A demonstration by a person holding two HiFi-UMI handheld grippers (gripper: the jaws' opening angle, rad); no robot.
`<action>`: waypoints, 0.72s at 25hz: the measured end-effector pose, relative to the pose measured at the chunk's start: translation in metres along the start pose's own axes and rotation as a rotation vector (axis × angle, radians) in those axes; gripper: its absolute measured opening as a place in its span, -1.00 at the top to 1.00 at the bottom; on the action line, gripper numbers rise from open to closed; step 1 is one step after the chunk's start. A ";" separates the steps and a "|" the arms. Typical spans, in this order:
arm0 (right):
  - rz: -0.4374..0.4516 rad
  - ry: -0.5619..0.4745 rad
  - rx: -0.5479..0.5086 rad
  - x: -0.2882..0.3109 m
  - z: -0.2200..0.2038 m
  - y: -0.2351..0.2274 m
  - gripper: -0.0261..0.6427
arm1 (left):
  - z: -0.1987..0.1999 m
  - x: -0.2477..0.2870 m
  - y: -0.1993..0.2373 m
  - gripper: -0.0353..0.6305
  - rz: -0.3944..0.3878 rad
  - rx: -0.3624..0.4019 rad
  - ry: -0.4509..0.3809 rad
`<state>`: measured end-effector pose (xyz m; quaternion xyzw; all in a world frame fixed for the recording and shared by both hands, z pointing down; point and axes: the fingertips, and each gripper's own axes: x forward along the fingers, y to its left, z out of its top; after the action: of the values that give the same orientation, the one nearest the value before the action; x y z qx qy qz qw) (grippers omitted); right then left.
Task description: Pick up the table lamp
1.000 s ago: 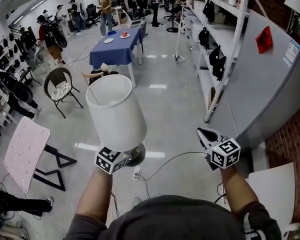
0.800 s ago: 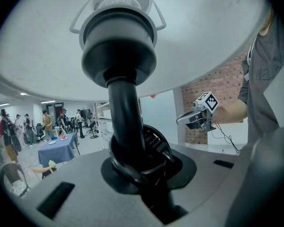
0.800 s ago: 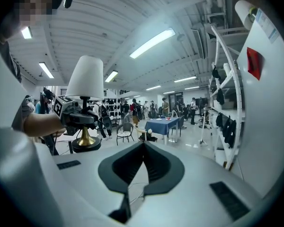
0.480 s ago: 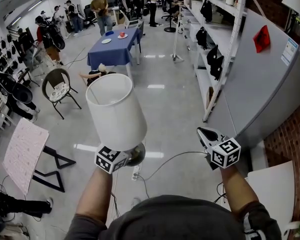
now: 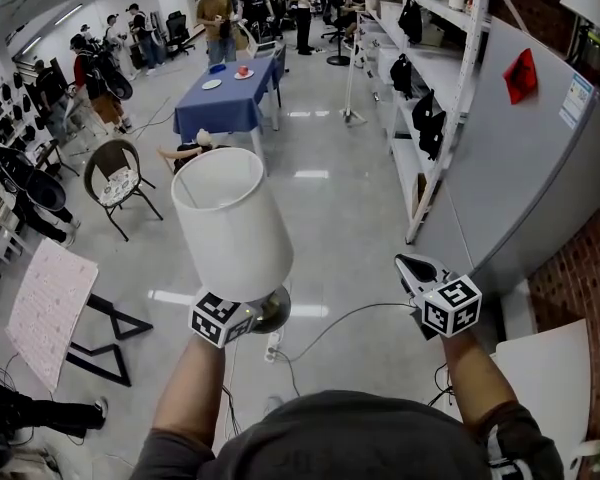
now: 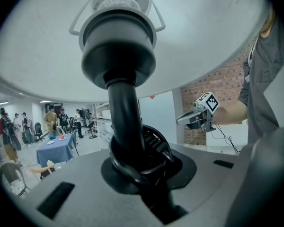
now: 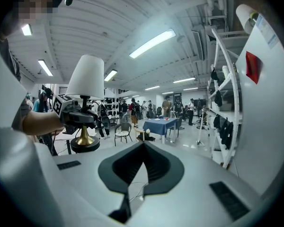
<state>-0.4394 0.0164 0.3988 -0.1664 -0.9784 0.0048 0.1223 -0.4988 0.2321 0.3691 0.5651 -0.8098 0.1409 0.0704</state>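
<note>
The table lamp has a white drum shade (image 5: 230,223) and a round brass base (image 5: 272,311). It hangs upright in the air, well above the floor. My left gripper (image 5: 242,318) is shut on its black stem (image 6: 125,122) just under the shade (image 6: 194,46). In the right gripper view the lamp (image 7: 87,79) shows at the left, with the left gripper (image 7: 78,117) clamped above the base (image 7: 84,143). My right gripper (image 5: 412,268) is held level to the right, apart from the lamp. Its jaw tips meet, with nothing between them (image 7: 143,144).
A blue-clothed table (image 5: 230,98) and a chair (image 5: 120,173) stand ahead on the glossy floor. A white shelf rack (image 5: 430,98) and a grey panel (image 5: 540,168) line the right side. A pink board on a stand (image 5: 50,303) is at the left. A cable (image 5: 320,328) lies below. Several people stand at the back.
The lamp and both grippers keep their places. People at the far end of the room have shifted a little.
</note>
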 end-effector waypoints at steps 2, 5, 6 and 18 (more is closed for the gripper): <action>0.001 0.001 0.001 -0.001 -0.001 0.000 0.94 | 0.000 0.001 -0.001 0.68 -0.002 -0.001 0.000; 0.001 0.003 0.001 -0.001 -0.002 0.003 0.94 | 0.000 -0.001 -0.002 0.68 -0.004 0.000 -0.001; 0.001 0.003 0.001 -0.002 -0.002 0.004 0.94 | 0.000 -0.002 -0.002 0.68 -0.005 0.002 -0.002; 0.003 0.010 -0.011 -0.007 -0.002 0.003 0.94 | 0.003 -0.001 -0.006 0.68 -0.008 0.002 -0.002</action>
<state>-0.4314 0.0166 0.3991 -0.1684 -0.9776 -0.0014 0.1260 -0.4931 0.2299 0.3665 0.5686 -0.8075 0.1410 0.0696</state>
